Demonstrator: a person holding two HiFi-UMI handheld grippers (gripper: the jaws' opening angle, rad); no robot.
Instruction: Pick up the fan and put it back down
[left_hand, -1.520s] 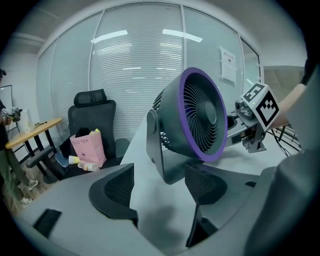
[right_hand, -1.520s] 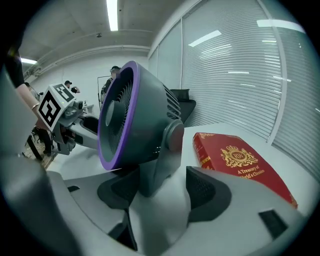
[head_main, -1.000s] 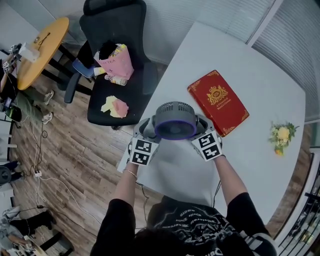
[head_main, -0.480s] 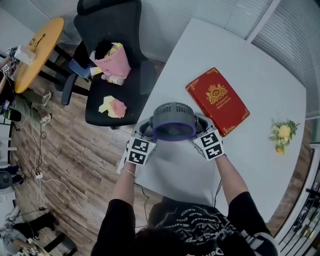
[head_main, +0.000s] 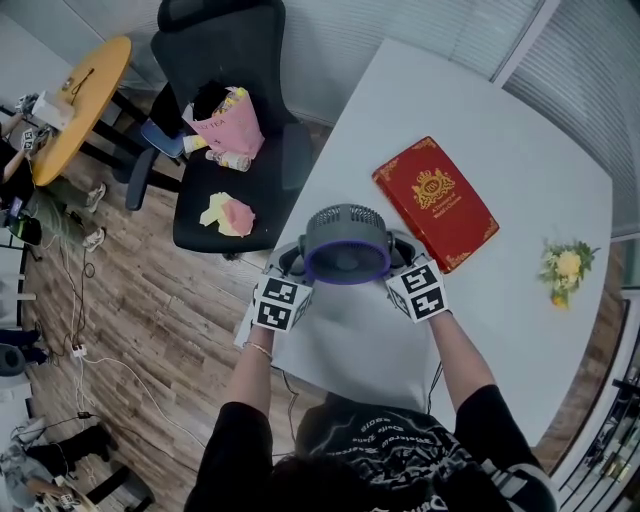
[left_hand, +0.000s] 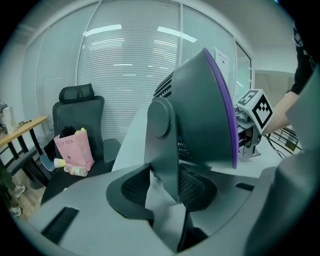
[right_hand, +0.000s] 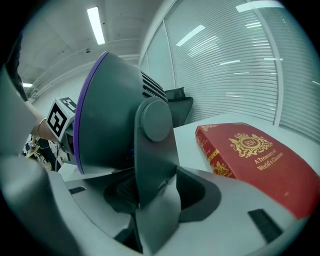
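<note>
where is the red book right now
In the head view the red book lies flat on the white table, just right of the fan, with the yellow flower further right.

Right tongs (right_hand: 156, 200), just closed, on fan (right_hand: 112, 120)

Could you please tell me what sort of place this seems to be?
Probably an office or meeting room: a black swivel chair stands beside a white table, and slatted blinds cover the glazed walls.
</note>
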